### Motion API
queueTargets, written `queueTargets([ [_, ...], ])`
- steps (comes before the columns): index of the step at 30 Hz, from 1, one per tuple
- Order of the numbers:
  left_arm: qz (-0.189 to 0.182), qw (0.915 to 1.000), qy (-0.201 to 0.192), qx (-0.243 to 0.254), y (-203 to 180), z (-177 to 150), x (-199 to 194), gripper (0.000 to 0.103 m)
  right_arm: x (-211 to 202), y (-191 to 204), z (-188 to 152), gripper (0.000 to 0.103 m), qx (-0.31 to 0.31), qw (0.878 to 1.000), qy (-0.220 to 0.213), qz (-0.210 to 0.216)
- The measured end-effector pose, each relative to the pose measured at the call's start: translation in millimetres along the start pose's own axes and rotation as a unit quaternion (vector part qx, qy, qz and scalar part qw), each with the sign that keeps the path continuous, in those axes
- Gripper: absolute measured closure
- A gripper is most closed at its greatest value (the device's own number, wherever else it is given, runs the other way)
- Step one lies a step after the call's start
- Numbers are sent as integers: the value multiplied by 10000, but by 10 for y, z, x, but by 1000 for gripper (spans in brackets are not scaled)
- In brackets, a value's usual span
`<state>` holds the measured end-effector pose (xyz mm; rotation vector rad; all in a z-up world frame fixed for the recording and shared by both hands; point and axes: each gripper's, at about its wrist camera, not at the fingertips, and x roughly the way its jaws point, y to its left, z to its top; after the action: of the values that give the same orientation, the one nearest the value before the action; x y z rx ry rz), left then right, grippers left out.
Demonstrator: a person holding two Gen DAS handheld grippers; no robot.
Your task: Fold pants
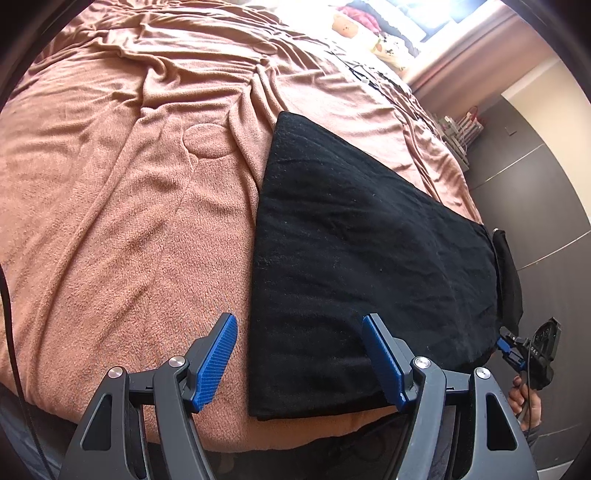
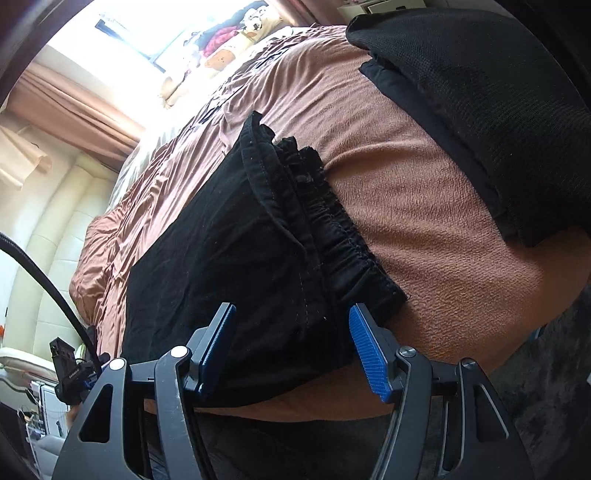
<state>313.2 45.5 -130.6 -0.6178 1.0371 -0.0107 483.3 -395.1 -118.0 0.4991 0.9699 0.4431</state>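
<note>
Black pants [image 1: 362,236] folded flat on pink blanket [image 1: 110,206], left gripper [image 1: 299,363] spread wide, right gripper [image 2: 291,350] spread, pinching nothing, black clothes pile [image 2: 491,110] far right

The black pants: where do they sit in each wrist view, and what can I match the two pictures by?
Left wrist: the black pants lie flat across centre and right, on the brown blanket.
Right wrist: the pants fill the centre, elastic waistband on their right.
Shared landmark: the plush toys below the bright window.
</note>
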Motion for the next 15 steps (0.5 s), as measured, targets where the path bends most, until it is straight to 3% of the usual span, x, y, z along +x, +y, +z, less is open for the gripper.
queueTargets([
  [1, -1, 10000, -8, -4, -7, -10, -9, 31, 10, 0, 2, 63, -31, 9999, -11, -96],
  [3, -4, 10000, -27, -7, -14, -24, -29, 31, -22, 19, -26, 88, -109, 9994, -108, -324],
  [7, 4, 10000, -60, -6, -24, -42, -60, 31, -169, 93, -50, 89, -339, 9984, -295, -351],
  [15, -13, 10000, -95, -24, -37, -76, -109, 31, -442, 454, -173, 91, -1155, 9873, -660, -867],
])
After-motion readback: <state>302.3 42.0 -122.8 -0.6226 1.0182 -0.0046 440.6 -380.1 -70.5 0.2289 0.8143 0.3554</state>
